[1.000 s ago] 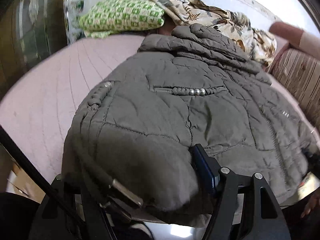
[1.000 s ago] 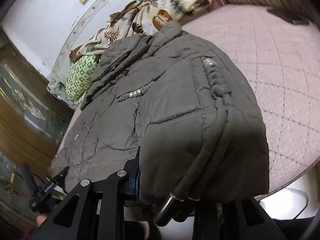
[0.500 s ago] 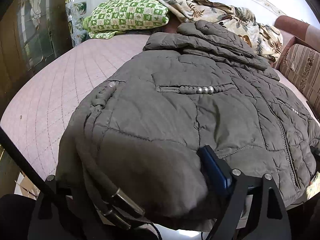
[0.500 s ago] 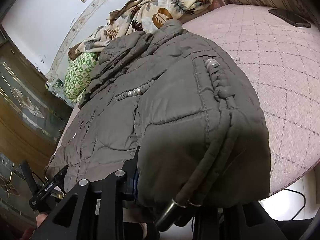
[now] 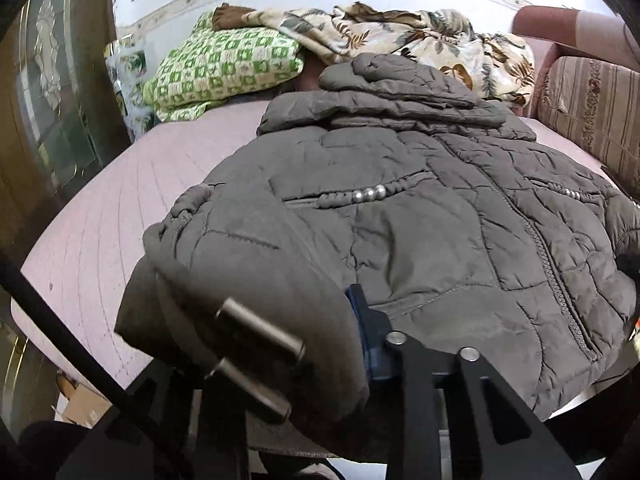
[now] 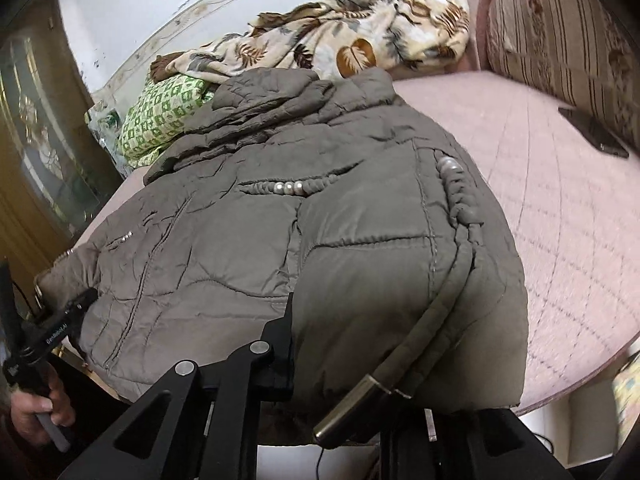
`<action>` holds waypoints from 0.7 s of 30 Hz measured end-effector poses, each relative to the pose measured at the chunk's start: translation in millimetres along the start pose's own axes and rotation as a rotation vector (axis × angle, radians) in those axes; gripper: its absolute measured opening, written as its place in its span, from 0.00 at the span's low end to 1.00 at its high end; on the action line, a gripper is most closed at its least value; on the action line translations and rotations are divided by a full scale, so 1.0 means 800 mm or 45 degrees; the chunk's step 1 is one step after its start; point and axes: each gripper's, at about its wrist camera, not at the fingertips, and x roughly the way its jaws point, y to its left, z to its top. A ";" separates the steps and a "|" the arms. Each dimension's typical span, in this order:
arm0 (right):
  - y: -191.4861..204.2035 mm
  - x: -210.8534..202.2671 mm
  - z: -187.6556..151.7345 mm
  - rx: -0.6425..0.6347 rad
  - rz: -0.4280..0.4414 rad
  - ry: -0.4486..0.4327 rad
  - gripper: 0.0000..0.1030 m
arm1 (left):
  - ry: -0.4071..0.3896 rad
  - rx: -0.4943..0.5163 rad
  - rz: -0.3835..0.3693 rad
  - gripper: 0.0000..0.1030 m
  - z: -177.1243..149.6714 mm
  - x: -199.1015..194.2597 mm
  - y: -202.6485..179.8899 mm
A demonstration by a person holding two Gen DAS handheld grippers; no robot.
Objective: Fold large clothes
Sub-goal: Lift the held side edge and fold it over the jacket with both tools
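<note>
A grey-brown quilted jacket with bead trim lies front-up on the pink bed cover, hood at the far end. My left gripper is closing on the jacket's near left hem corner. The fabric bunches between its jaws and hides the left finger, and metal-tipped drawstring ends hang over it. My right gripper is closing on the near right hem corner, with a drawstring tip dangling in front. The left gripper also shows in the right wrist view, held by a hand.
A green checked pillow and a floral blanket lie at the bed's far end by the wall. A striped cushion stands on the right, with a dark phone near it. A glass-fronted wooden cabinet is on the left.
The left jaws have drawn together on the bunched hem. Both grippers have rolled, so both views have tilted, and the right one has risen slightly with its corner.
</note>
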 end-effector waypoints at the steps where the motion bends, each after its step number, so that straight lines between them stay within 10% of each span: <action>1: -0.001 -0.001 0.000 -0.004 -0.002 -0.005 0.18 | -0.003 -0.008 -0.008 0.25 0.001 -0.001 0.001; 21: 0.016 -0.038 0.012 -0.086 0.016 -0.157 0.17 | -0.089 -0.037 -0.026 0.21 0.002 -0.021 0.008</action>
